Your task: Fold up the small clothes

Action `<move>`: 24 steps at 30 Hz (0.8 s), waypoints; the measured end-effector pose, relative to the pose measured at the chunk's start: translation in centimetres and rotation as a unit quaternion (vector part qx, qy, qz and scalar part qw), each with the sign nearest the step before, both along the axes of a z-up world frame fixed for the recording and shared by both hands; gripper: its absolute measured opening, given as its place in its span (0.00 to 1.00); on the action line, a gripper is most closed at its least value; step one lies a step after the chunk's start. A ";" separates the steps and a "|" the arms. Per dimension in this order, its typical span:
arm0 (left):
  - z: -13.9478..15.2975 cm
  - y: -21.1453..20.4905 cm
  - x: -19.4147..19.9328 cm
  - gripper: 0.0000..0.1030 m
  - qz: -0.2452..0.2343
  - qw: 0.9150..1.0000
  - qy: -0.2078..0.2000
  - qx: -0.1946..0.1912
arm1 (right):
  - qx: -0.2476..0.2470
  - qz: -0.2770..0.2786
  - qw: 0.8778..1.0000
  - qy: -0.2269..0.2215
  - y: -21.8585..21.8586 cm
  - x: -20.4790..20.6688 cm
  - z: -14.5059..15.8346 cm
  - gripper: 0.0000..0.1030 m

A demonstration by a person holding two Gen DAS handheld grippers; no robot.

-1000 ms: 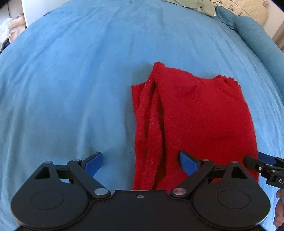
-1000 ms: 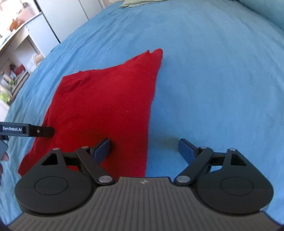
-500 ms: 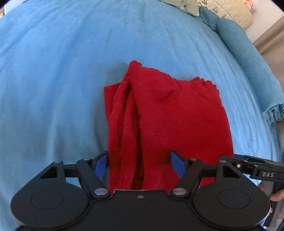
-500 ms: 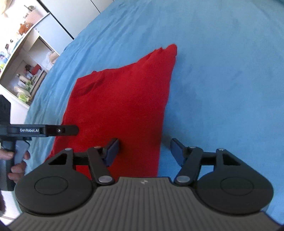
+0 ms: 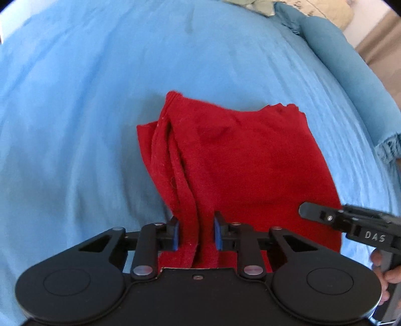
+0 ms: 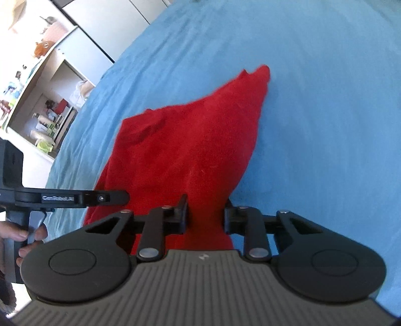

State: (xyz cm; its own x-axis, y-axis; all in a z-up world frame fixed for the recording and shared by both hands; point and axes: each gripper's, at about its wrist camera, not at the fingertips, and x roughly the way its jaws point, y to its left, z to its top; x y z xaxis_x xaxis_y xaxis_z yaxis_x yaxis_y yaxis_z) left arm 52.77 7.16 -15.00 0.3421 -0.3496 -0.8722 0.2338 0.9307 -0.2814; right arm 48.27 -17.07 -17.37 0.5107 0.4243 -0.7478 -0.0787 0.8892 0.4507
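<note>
A red garment (image 5: pixel 240 160), folded lengthwise with layered edges on its left side, lies on a blue bedspread (image 5: pixel 75 112). My left gripper (image 5: pixel 196 234) has its jaws closed in on the near left layered edge of the cloth. In the right wrist view the same red garment (image 6: pixel 190 150) runs away from me. My right gripper (image 6: pixel 206 217) has its jaws closed in on the near right corner. Each gripper shows in the other's view: the right gripper (image 5: pixel 351 223) and the left gripper (image 6: pixel 75 198).
A blue bolster pillow (image 5: pixel 351 65) and a beige cushion (image 5: pixel 320 10) lie at the bed's far right. White shelves with small items (image 6: pixel 37 100) stand beyond the bed's left edge. The person's hand (image 6: pixel 22 238) grips the left handle.
Both grippers have moved forward over the near edge of the garment and their jaws have narrowed from wide open onto the cloth. The near edge looks slightly bunched.
</note>
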 end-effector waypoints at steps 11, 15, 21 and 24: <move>6.3 -3.8 -7.6 0.26 -0.031 0.998 -0.045 -0.021 | -0.025 0.011 0.997 -0.072 -1.7 -5.9 7.5 0.37; 5.2 -5.9 -10.9 0.26 -0.027 0.999 -0.017 -0.031 | -0.043 0.009 0.997 -0.057 -4.0 -9.9 8.7 0.37; 1.1 -8.0 -14.8 0.26 -0.013 1.000 0.014 -0.017 | -0.054 0.006 0.998 -0.016 -7.0 -15.4 5.6 0.37; -0.1 -8.0 -15.4 0.27 -0.009 1.000 -0.005 -0.004 | -0.050 -0.009 0.999 0.000 -8.2 -17.0 2.6 0.38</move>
